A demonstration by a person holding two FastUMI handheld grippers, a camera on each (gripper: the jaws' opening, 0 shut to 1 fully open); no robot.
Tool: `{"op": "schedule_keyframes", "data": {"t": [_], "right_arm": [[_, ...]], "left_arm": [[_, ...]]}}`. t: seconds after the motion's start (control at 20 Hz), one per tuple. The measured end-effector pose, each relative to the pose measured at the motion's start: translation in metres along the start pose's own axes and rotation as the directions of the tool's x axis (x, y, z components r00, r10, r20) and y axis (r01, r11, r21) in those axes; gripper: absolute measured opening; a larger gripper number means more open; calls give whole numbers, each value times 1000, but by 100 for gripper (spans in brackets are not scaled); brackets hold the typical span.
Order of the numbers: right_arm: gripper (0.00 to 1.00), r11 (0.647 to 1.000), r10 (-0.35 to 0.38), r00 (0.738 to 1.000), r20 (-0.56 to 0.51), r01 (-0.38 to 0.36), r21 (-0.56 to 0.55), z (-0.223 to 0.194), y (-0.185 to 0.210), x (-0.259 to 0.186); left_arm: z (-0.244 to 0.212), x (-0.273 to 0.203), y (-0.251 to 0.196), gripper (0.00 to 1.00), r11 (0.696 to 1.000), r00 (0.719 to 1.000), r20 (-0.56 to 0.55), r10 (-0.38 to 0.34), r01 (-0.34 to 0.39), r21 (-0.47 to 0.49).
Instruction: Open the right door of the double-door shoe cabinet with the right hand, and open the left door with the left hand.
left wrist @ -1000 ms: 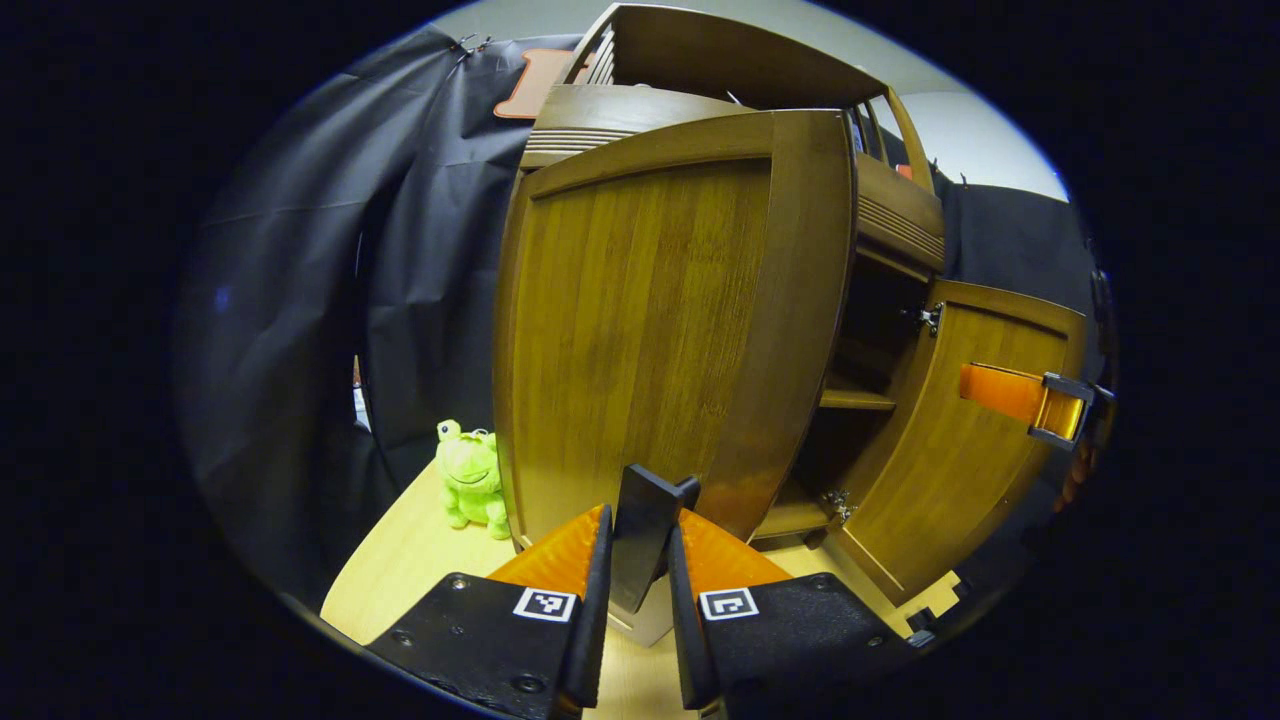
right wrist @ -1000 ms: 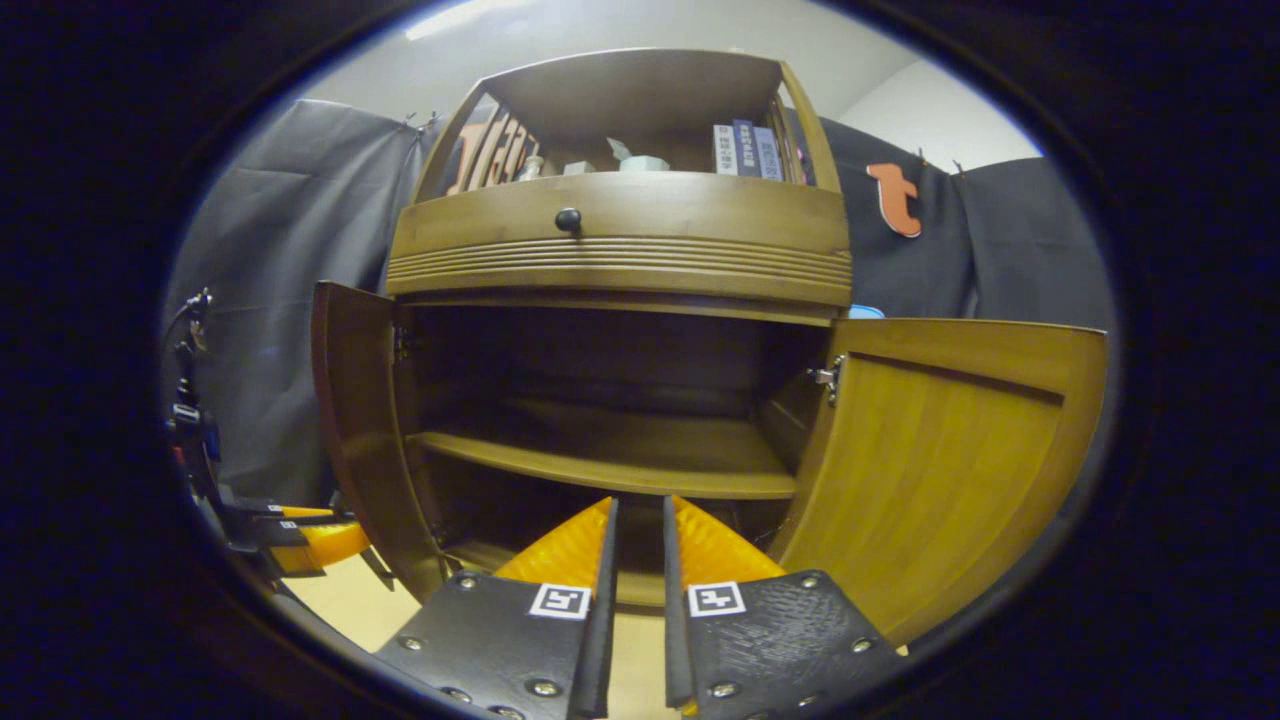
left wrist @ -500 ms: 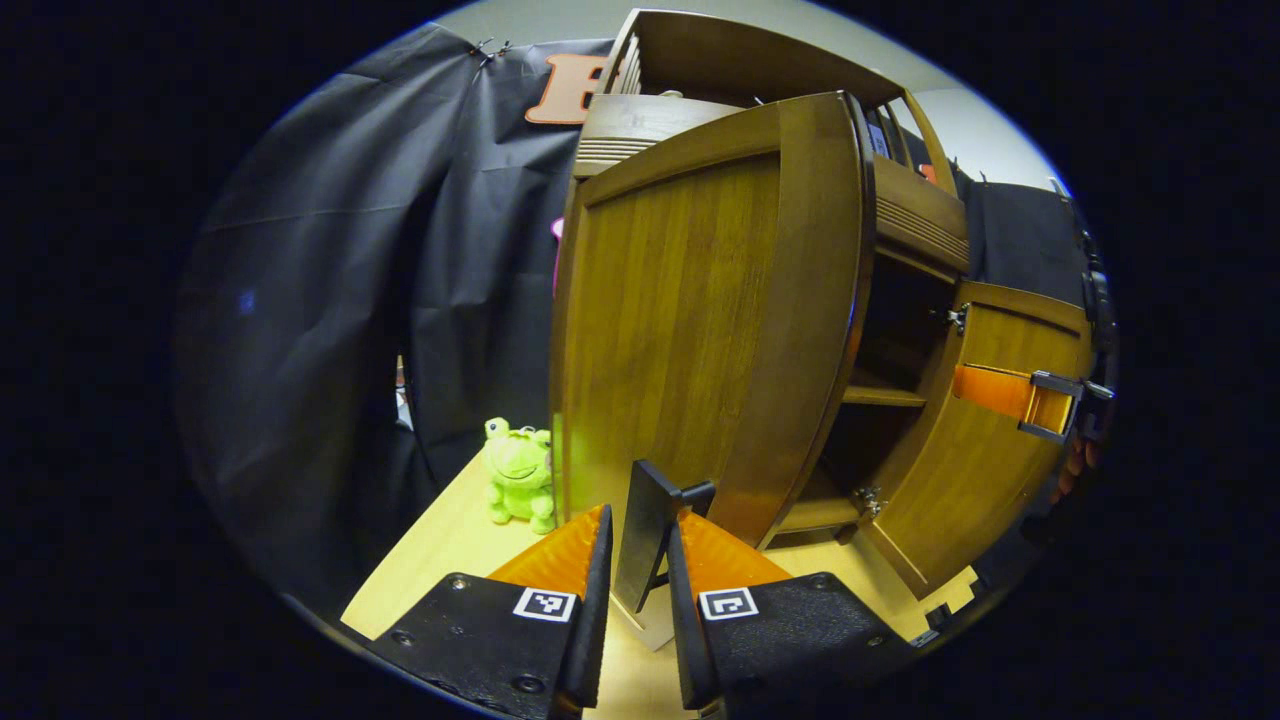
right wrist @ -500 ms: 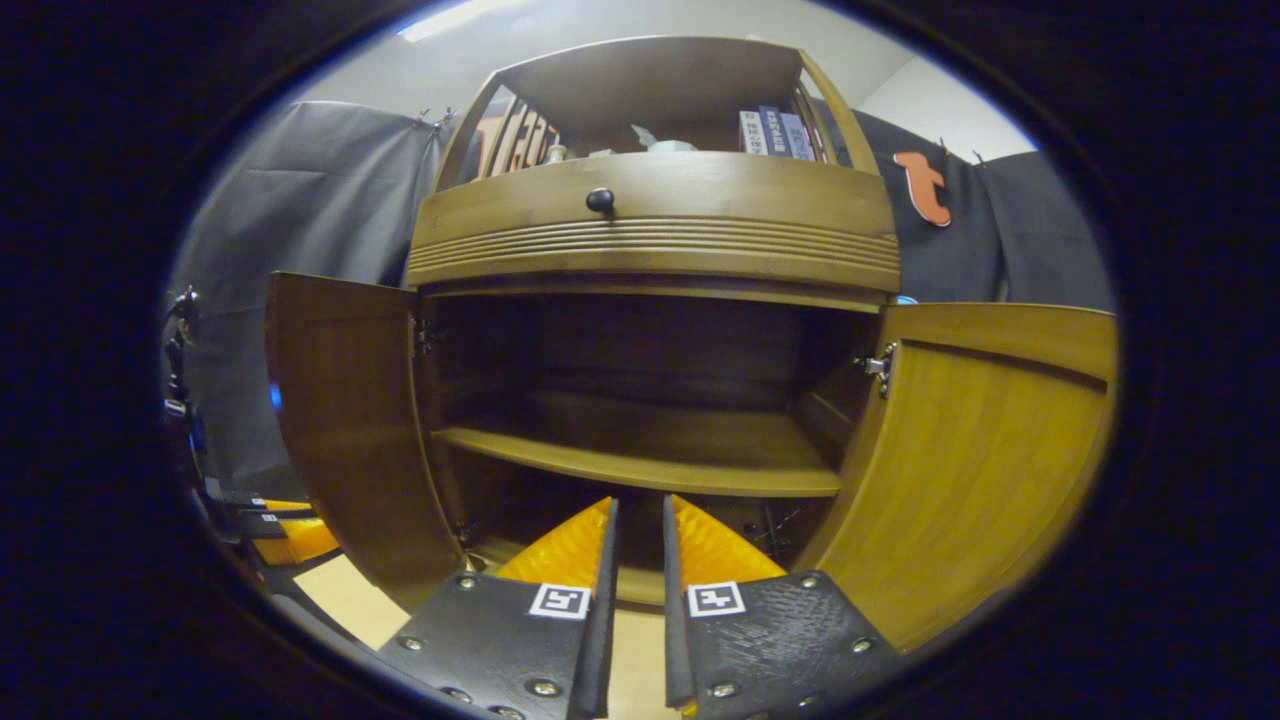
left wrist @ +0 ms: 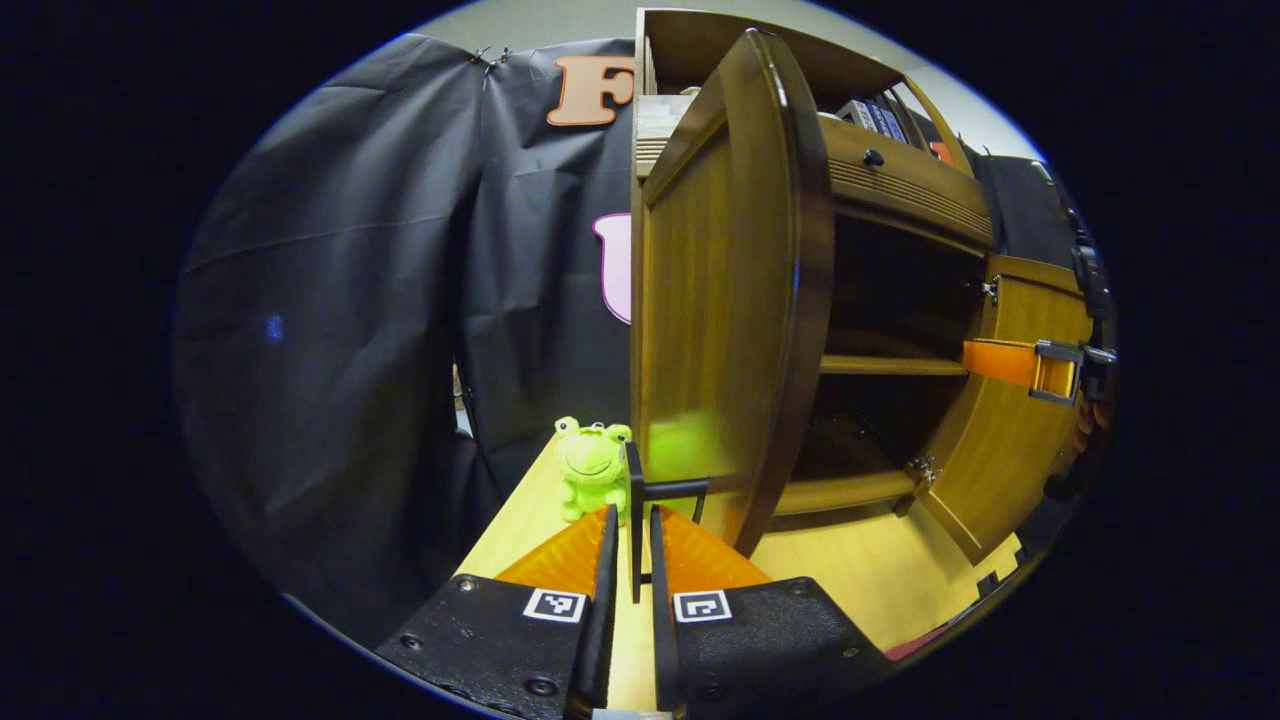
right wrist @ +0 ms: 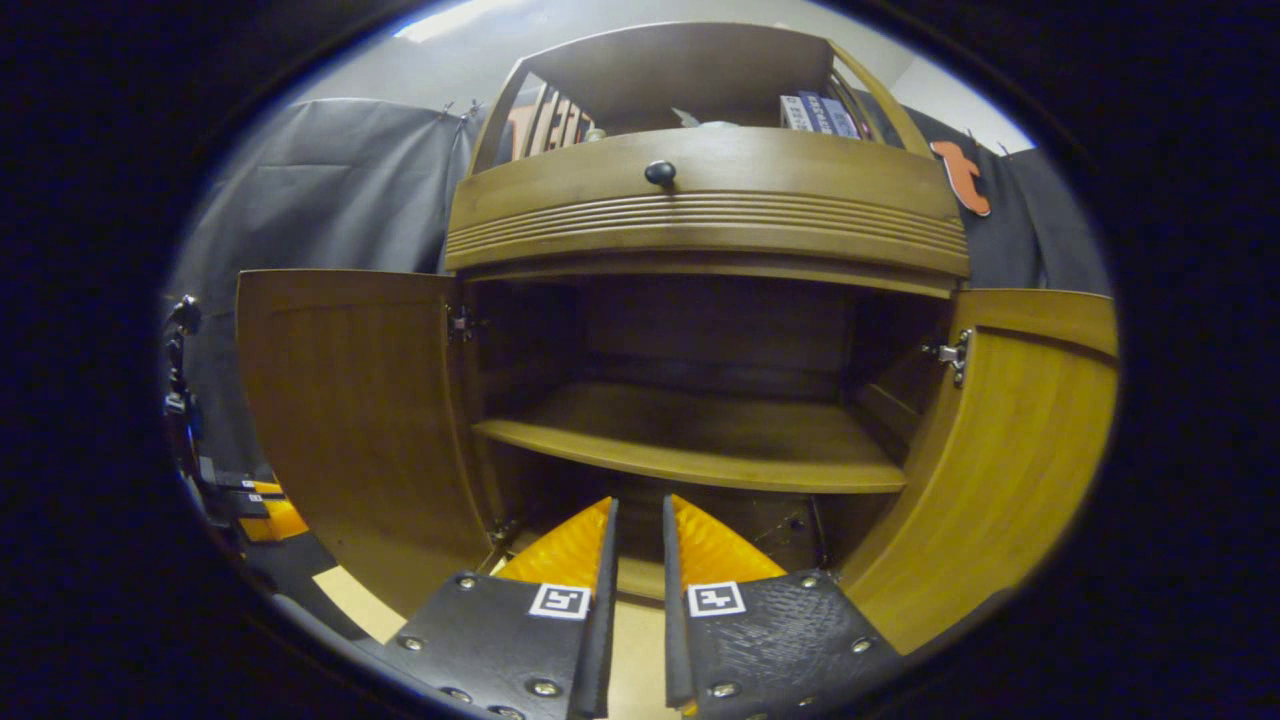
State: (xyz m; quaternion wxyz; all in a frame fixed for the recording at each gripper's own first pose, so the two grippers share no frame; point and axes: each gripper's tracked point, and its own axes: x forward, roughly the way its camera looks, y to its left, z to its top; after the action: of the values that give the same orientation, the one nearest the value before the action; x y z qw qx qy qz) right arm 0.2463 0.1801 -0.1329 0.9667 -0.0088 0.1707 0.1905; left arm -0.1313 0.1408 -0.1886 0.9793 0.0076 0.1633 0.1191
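The pale, smooth wooden tabletop (left wrist: 860, 570) carries everything, and creased black cloth (left wrist: 330, 330) hangs as the booth wall behind it, with a plain light wall and ceiling above.

The brown varnished wooden shoe cabinet (right wrist: 705, 205) stands on that tabletop, its grain glossy and its front gently bowed. I count two doors, one drawer with ridged grooves and one round dark knob (right wrist: 660, 173), one inner shelf (right wrist: 700, 445), and one open top compartment holding a few upright books (right wrist: 815, 112).

In the left gripper view, the left door (left wrist: 725, 300) stands wide open at 12 o'clock, turned nearly edge-on to me. My left claw (left wrist: 632, 540) is closed on the thin black metal door handle (left wrist: 640, 500), which rises between my two fingers; both press on it. One small bright green plush frog (left wrist: 592, 468) sits on the tabletop at 11 o'clock, just beside the door's lower corner. At 3 o'clock the right door (left wrist: 1010, 440) is swung open too, and my other claw (left wrist: 1040, 366) shows in front of it, farther off.

In the right gripper view, my right claw (right wrist: 640, 535) hangs in front of the open cabinet interior at 6 o'clock, its fingers nearly together with a narrow slot between them, gripping nothing. The left door (right wrist: 350, 420) lies at 9 o'clock and the right door (right wrist: 1010, 450) at 3 o'clock, each on a metal hinge (right wrist: 952, 352).
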Motion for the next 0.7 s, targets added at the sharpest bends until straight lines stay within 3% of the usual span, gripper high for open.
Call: {"op": "schedule_keyframes", "data": {"t": [0.4,0.7], "right_arm": [[23,993,118,993,-19,-118,-13,-1,45,24],[22,983,183,983,-16,-183,-26,2,67,37]], "left_arm": [[-4,-20,54,18,990,990,-7,138,-138,-33],[-3,-28,54,18,984,986,-3,169,-169,-61]]}}
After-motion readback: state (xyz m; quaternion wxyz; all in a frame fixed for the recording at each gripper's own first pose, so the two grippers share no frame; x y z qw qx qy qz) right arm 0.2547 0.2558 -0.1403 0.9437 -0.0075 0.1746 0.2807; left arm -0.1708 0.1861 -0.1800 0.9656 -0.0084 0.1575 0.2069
